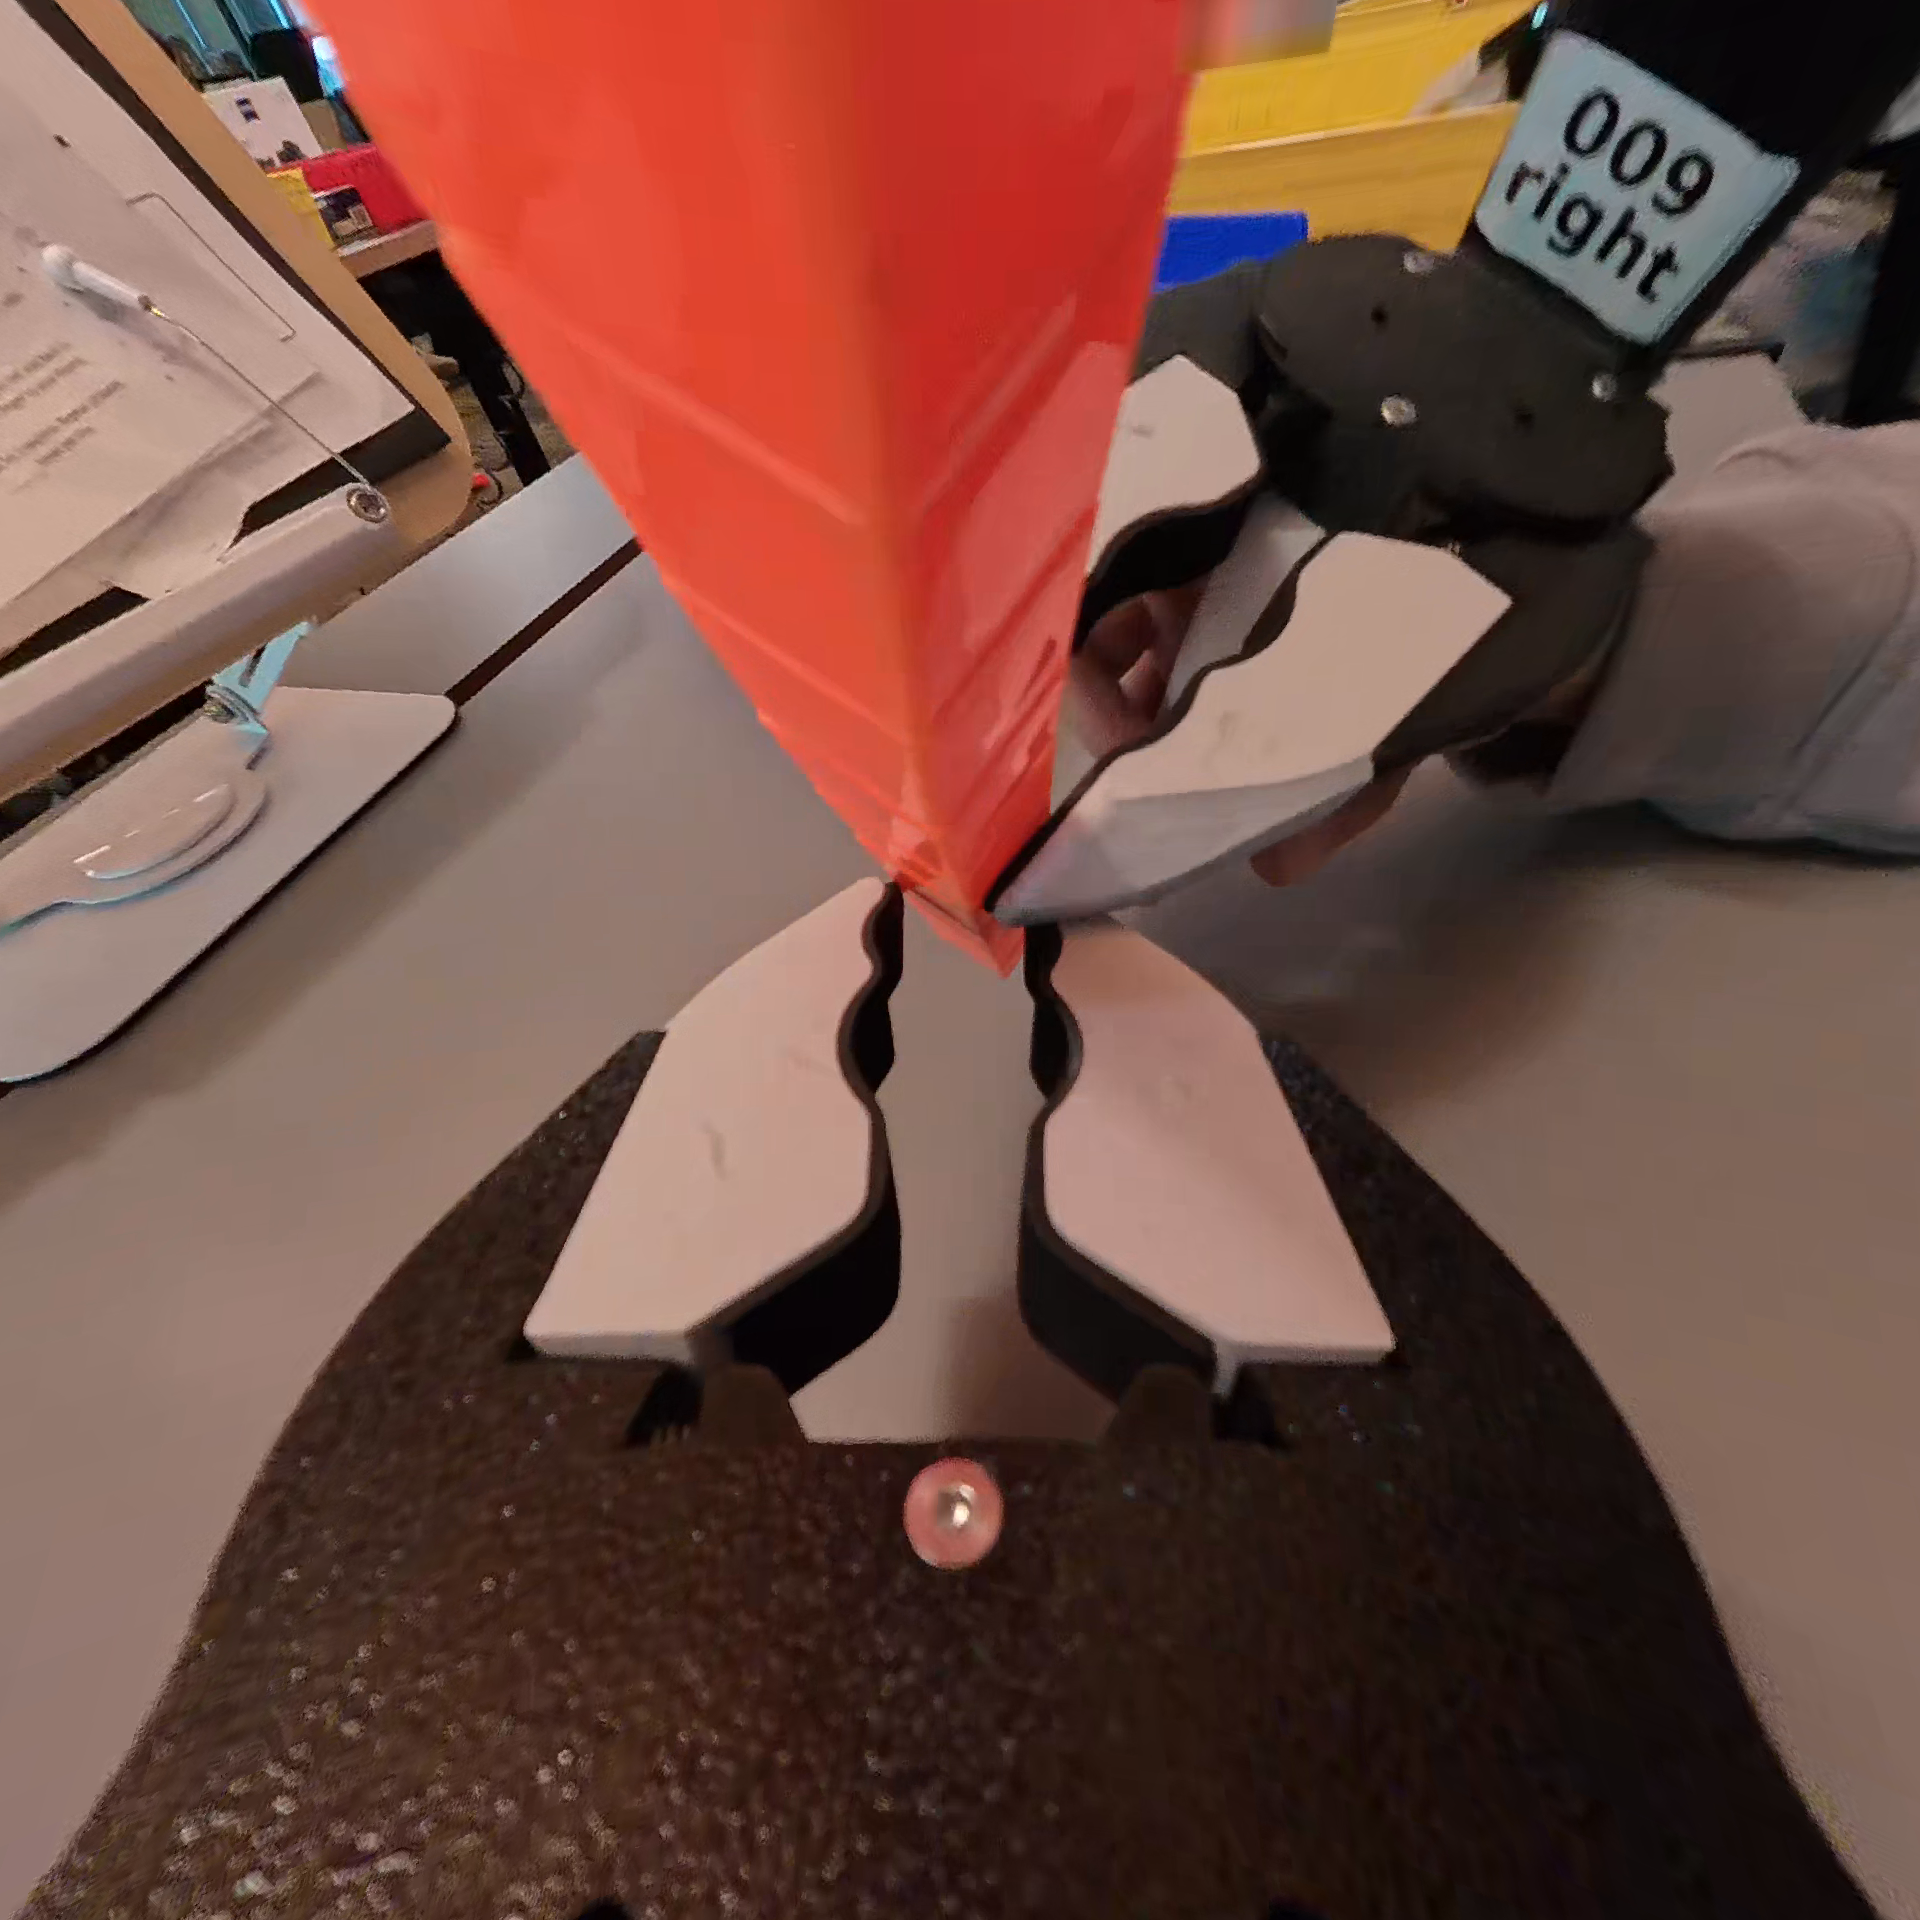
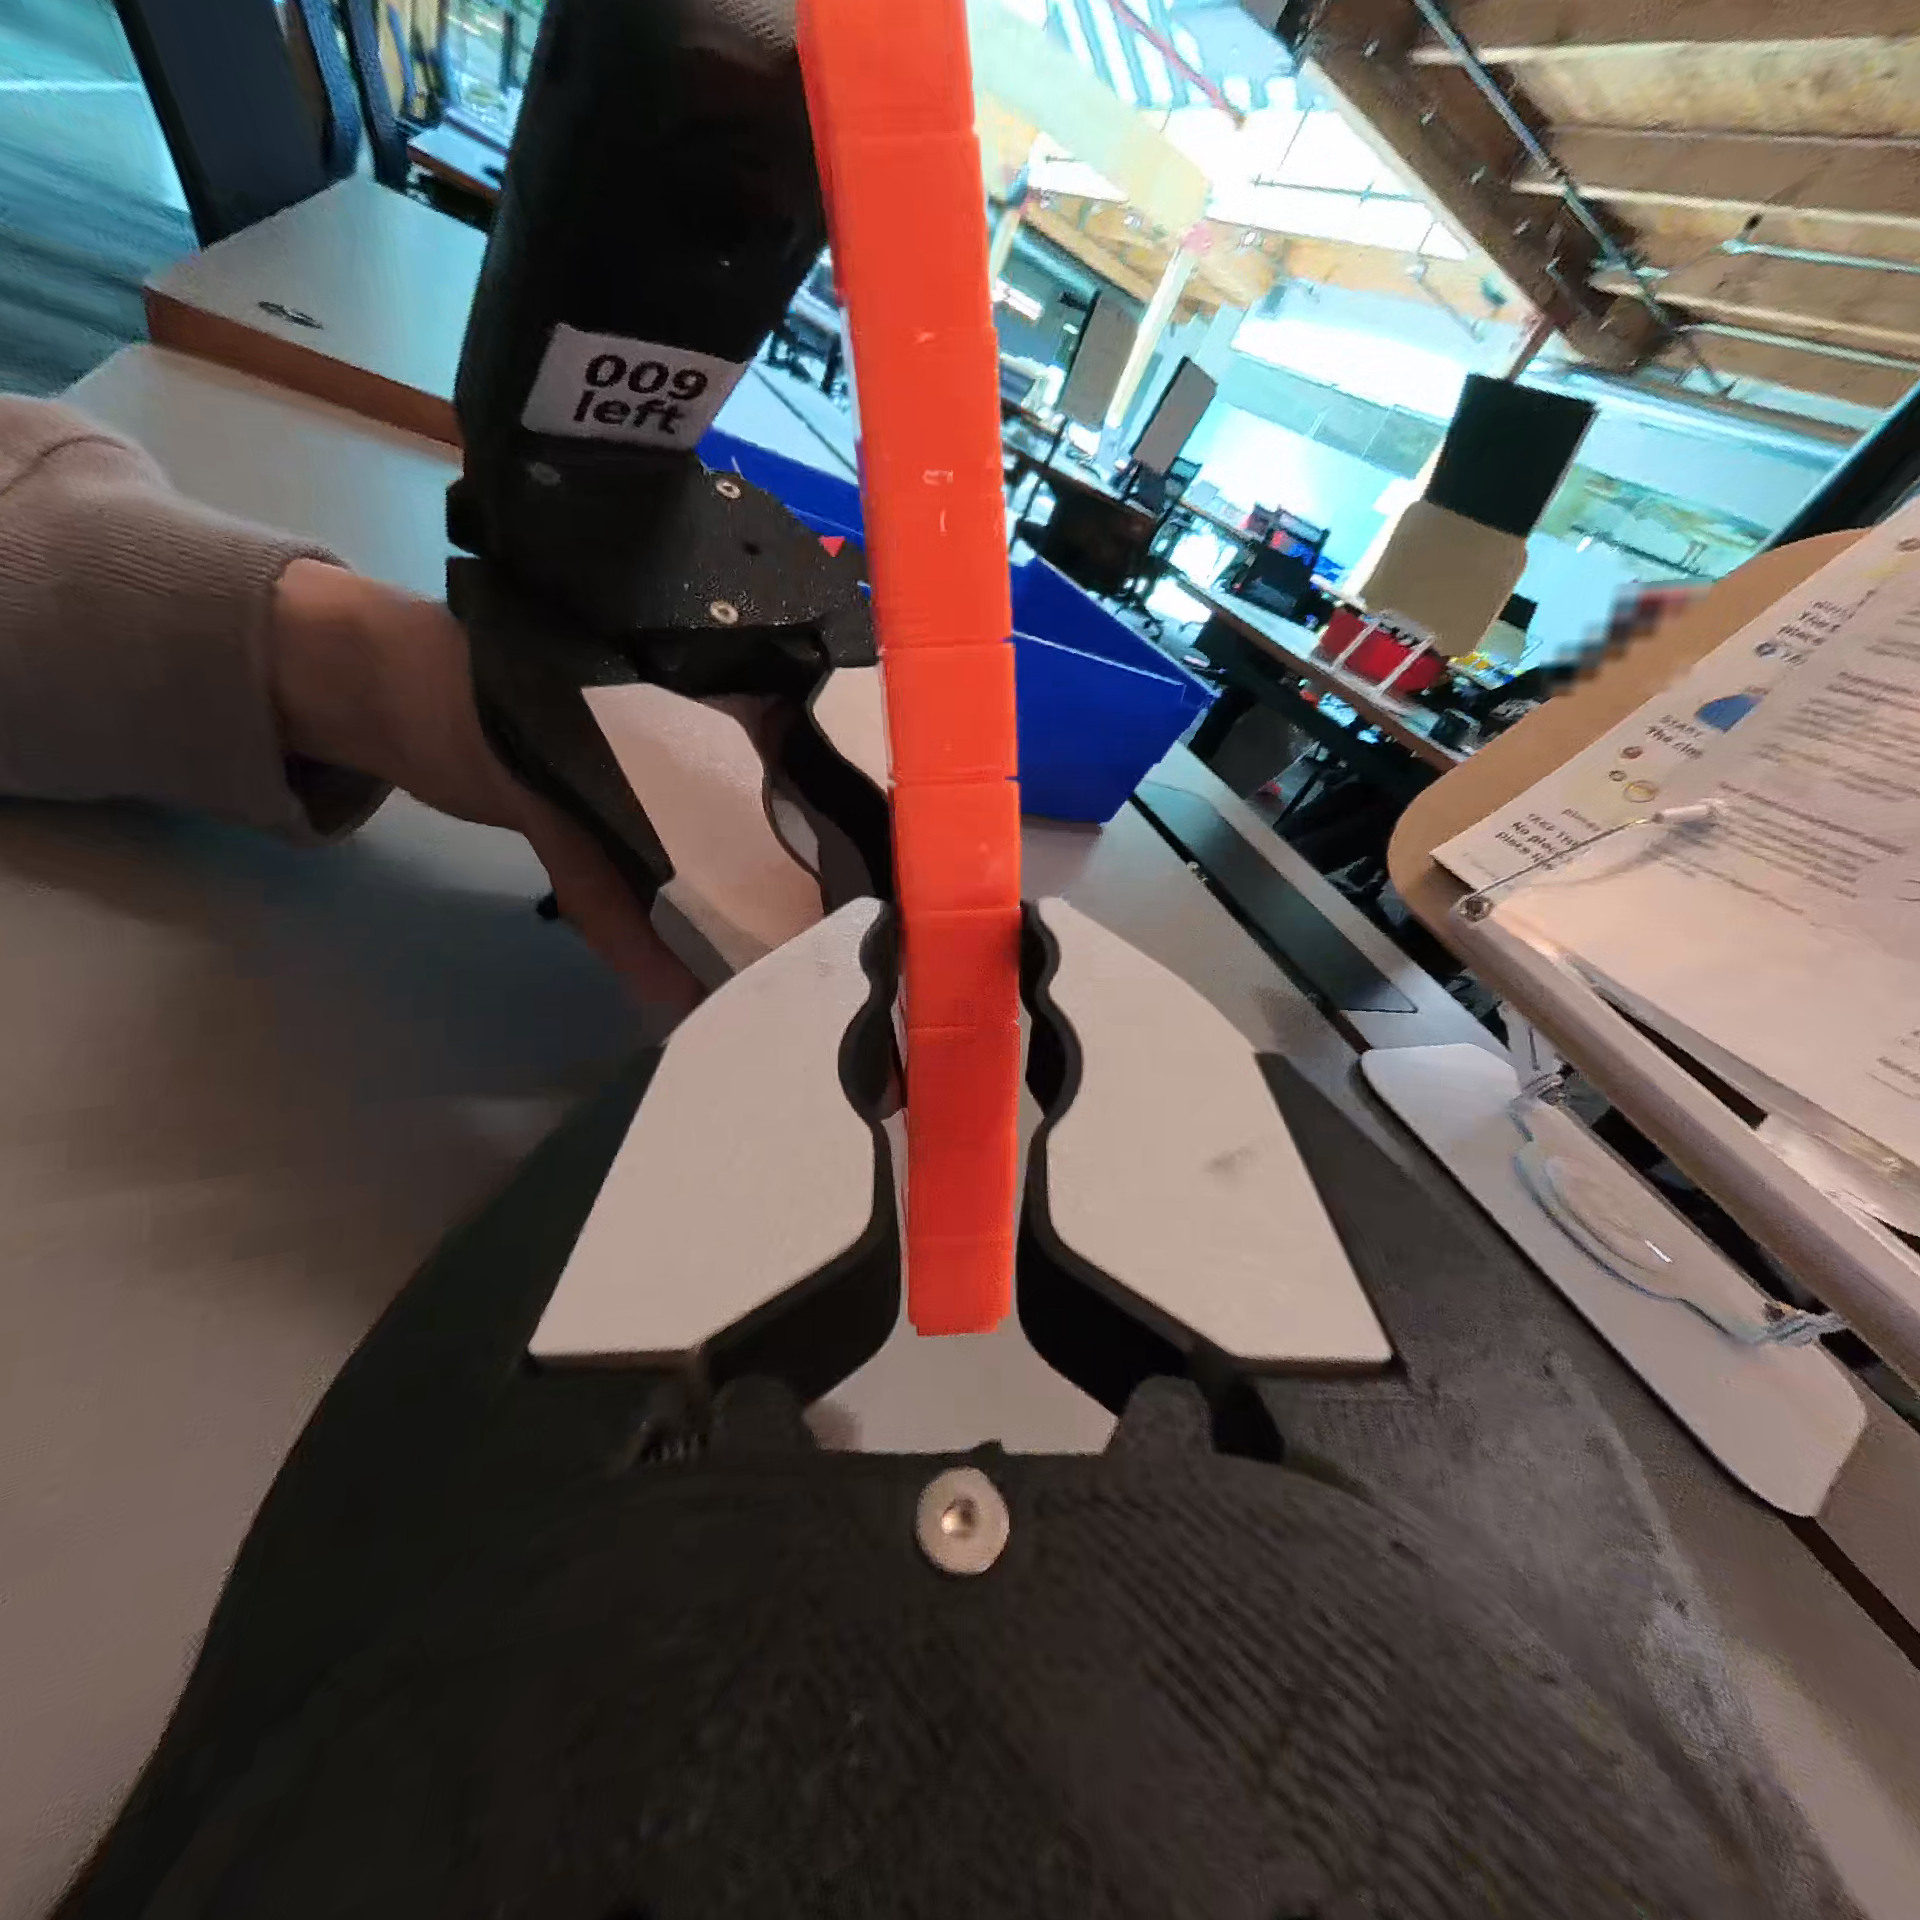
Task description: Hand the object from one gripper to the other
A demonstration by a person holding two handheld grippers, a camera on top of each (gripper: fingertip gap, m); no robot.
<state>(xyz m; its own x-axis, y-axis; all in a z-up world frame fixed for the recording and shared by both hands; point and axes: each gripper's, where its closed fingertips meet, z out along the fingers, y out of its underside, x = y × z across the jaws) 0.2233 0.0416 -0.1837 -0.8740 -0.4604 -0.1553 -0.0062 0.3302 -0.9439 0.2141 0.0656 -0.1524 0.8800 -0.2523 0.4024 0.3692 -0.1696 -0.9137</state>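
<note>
Though behind orange object (image 2: pixel 951 1143), blue bin (image 2: pixel 1091 717)

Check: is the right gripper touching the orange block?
Touching. The right wrist view shows the right gripper with both fingers pressed against the orange block's sides, no gap.

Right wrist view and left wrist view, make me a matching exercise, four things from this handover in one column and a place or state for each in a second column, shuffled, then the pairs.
Column one:
1. orange block
2. right gripper
3. blue bin
4. paper stand

Column two:
A. shut on the block's lower end
B. on the table behind the grippers
C. stands upright, tall and flat
D. at the table's edge, sheets clipped on it

Pairs: 1-C, 2-A, 3-B, 4-D

The left gripper touches the block's lowest corner; a firm grip cannot be told.
</note>
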